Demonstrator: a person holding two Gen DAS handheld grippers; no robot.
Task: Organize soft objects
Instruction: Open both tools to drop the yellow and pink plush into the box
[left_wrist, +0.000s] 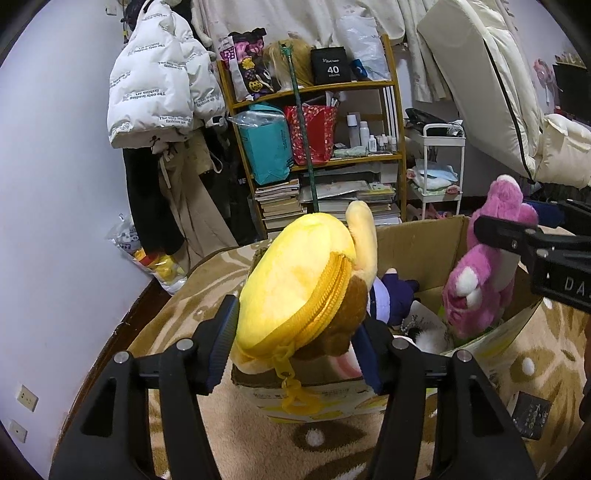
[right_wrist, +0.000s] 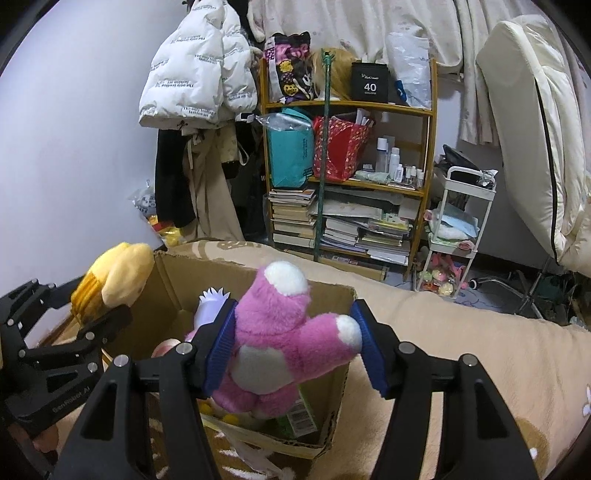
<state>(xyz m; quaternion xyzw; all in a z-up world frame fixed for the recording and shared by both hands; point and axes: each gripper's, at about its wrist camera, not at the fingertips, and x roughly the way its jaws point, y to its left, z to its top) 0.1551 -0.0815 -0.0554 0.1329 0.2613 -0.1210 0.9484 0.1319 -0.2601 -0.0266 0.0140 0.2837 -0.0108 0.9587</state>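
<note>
My left gripper (left_wrist: 295, 350) is shut on a yellow plush pouch (left_wrist: 295, 284) with a zipper and holds it over the near edge of a cardboard box (left_wrist: 417, 240). My right gripper (right_wrist: 295, 343) is shut on a pink plush bear (right_wrist: 280, 332) and holds it above the same box (right_wrist: 173, 280). The bear also shows at the right of the left wrist view (left_wrist: 480, 280), and the yellow pouch at the left of the right wrist view (right_wrist: 114, 273). Inside the box lie a doll in dark blue (left_wrist: 391, 299) and other small soft things.
The box stands on a beige patterned blanket (right_wrist: 461, 332). Behind it are a wooden shelf (left_wrist: 317, 147) with bags and books, a white cart (left_wrist: 439, 162), hanging jackets (left_wrist: 159, 85) and a bag of toys (left_wrist: 162, 266) by the wall.
</note>
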